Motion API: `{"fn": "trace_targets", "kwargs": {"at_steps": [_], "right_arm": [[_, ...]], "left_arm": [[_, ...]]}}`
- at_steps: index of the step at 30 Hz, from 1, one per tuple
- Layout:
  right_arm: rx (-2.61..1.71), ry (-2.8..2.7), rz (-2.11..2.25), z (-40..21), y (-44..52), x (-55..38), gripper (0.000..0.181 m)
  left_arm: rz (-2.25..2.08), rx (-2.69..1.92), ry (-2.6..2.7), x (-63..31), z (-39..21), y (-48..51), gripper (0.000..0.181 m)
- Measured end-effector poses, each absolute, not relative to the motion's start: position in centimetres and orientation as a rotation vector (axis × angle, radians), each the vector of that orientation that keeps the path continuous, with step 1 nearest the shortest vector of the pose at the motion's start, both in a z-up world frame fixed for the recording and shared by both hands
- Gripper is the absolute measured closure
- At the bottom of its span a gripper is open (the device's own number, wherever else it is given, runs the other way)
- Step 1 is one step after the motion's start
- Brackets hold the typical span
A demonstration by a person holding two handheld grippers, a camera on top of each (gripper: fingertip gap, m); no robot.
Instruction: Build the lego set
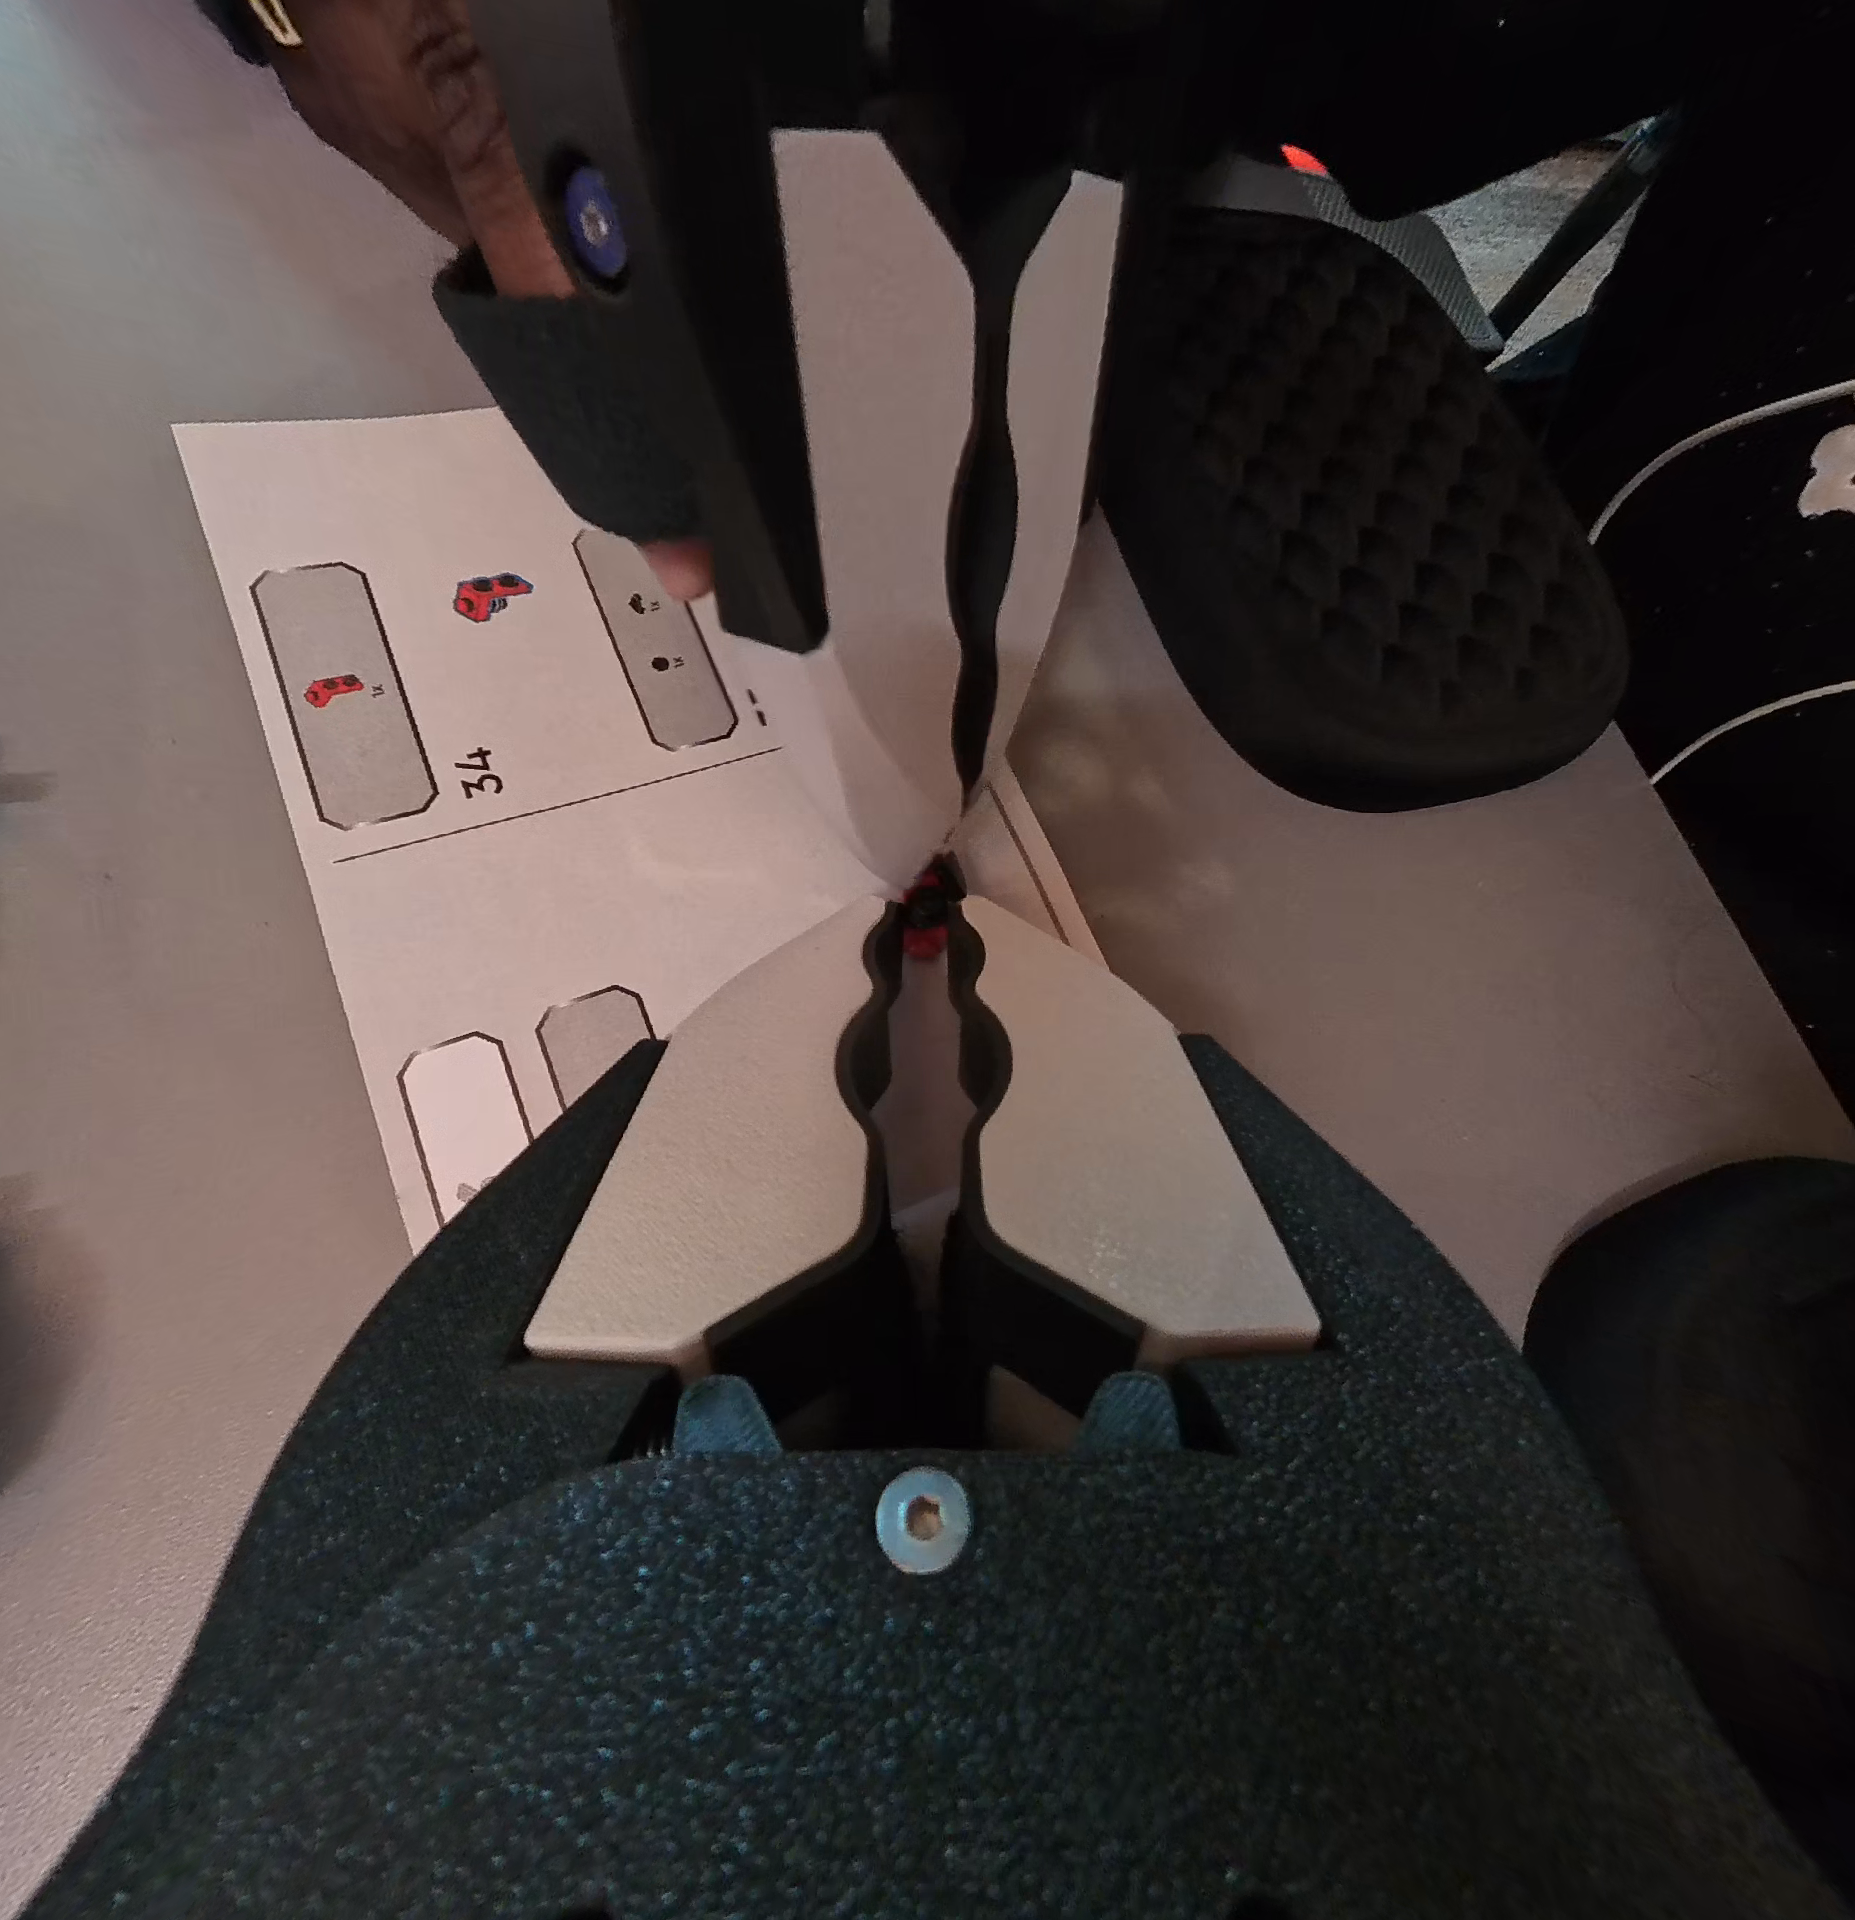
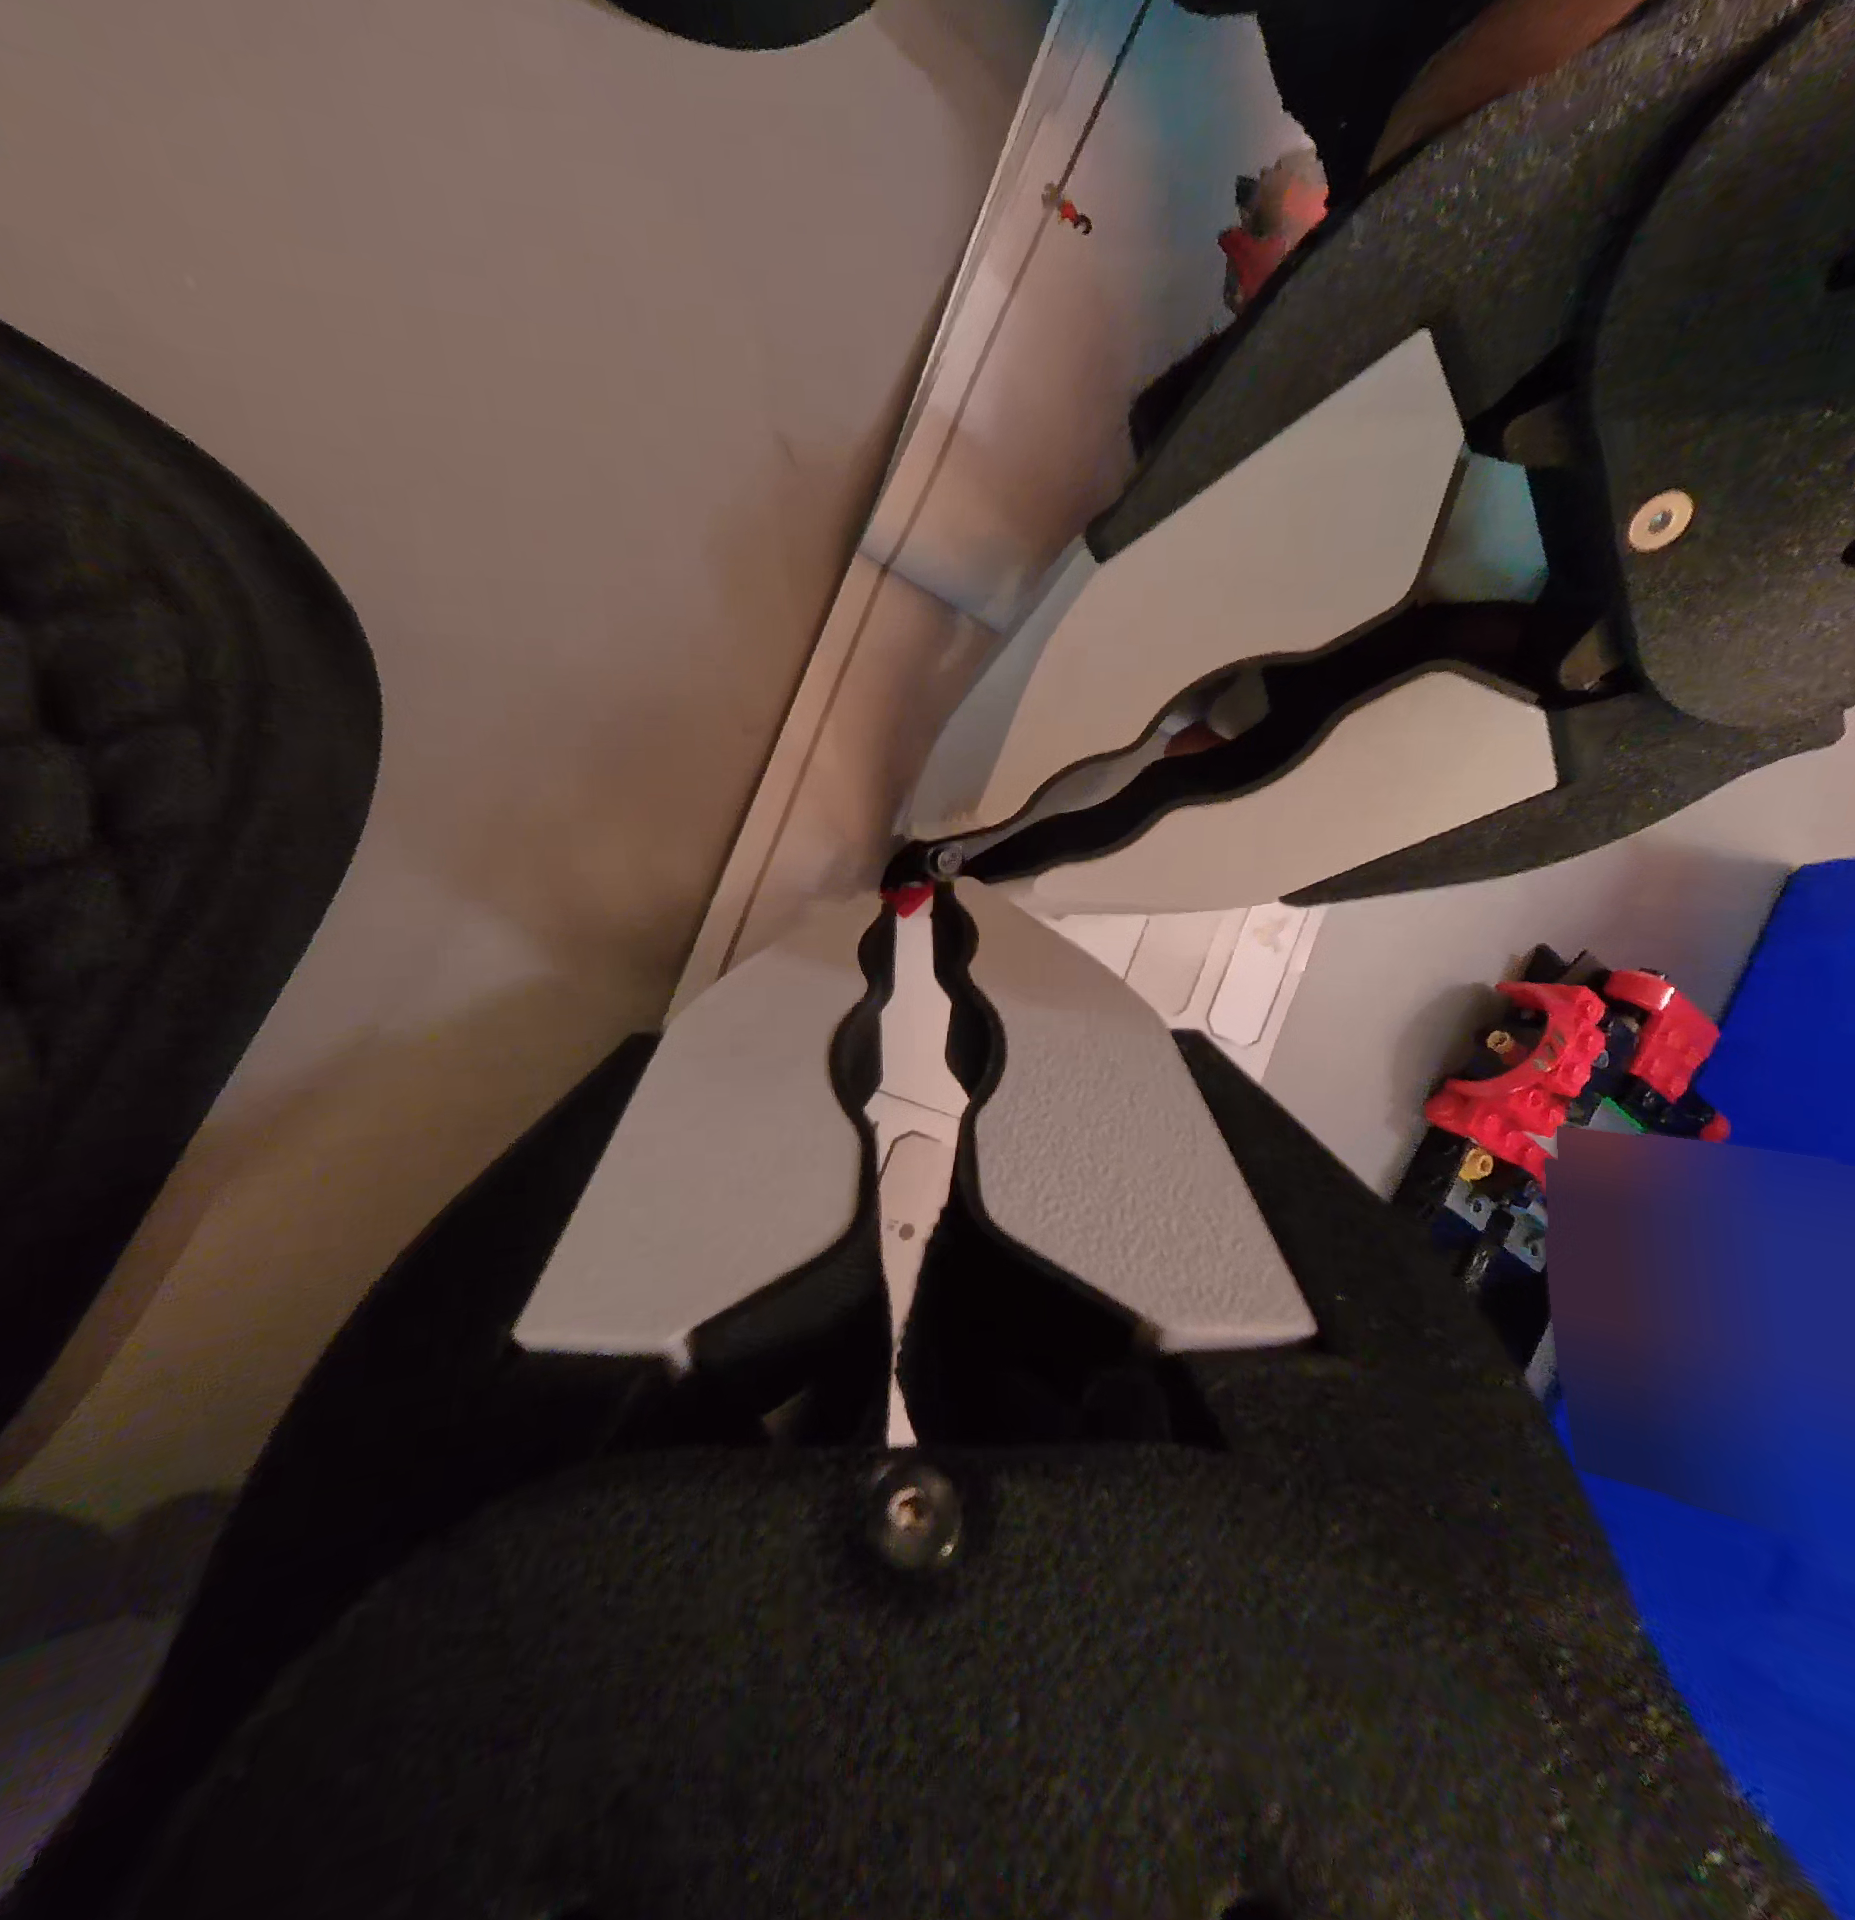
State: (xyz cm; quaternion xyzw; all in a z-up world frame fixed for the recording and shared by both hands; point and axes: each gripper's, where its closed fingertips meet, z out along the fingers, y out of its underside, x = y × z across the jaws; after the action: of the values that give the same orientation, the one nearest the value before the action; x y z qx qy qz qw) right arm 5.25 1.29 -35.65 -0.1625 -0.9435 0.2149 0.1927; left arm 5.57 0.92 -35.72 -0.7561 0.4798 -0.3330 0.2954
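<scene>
My left gripper (image 1: 924,928) is shut on a tiny red-and-black lego piece (image 1: 923,914). My right gripper (image 2: 910,906) is shut on the red part of that piece (image 2: 905,900), and its tips meet the left gripper's tips tip to tip. In the right wrist view the left gripper (image 2: 949,860) comes in from the upper right with a small black round part (image 2: 944,859) at its tips. In the left wrist view the right gripper (image 1: 967,805) comes down from above. Both hover over the instruction sheet (image 1: 507,748).
A partly built red, black and blue lego model (image 2: 1557,1081) stands by a blue surface (image 2: 1796,997) at the right. A black dimpled pad (image 1: 1359,520) lies beyond the table's edge (image 1: 1422,987). White cables (image 1: 1723,426) run at the far right. A gloved hand (image 1: 549,343) holds the right gripper. Left and right tips are no more than a few centimetres apart.
</scene>
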Motion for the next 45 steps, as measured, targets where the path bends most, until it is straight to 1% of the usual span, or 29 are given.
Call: {"fn": "trace_targets", "kwargs": {"at_steps": [6, 10, 16, 21, 36, 45], "right_arm": [[-0.664, -2.597, 0.735, -35.0, 1.8, 5.9, 0.173], [-0.784, -2.448, 0.901, -33.8, -0.1, 6.4, 0.178], [-0.853, -2.315, 0.707, -35.4, -0.2, 5.8, 0.178], [-0.87, -2.287, 0.664, -35.3, 0.3, 5.4, 0.178], [-0.974, -2.273, 0.715, -35.4, 0.9, 5.6, 0.177], [-1.253, -2.236, 0.773, -35.5, 1.0, 5.6, 0.18]], "left_arm": [[-0.887, -2.012, 1.276, 5.6, -35.7, 0.9, 0.174], [-0.888, -2.013, 1.275, 5.6, -35.7, 0.9, 0.174], [-0.884, -2.012, 1.276, 5.6, -35.7, 0.9, 0.174], [-0.885, -2.012, 1.276, 5.6, -35.7, 0.9, 0.174], [-0.883, -2.012, 1.277, 5.6, -35.7, 0.9, 0.174], [-0.809, -1.978, 1.301, 5.6, -35.8, 0.9, 0.174]]}}
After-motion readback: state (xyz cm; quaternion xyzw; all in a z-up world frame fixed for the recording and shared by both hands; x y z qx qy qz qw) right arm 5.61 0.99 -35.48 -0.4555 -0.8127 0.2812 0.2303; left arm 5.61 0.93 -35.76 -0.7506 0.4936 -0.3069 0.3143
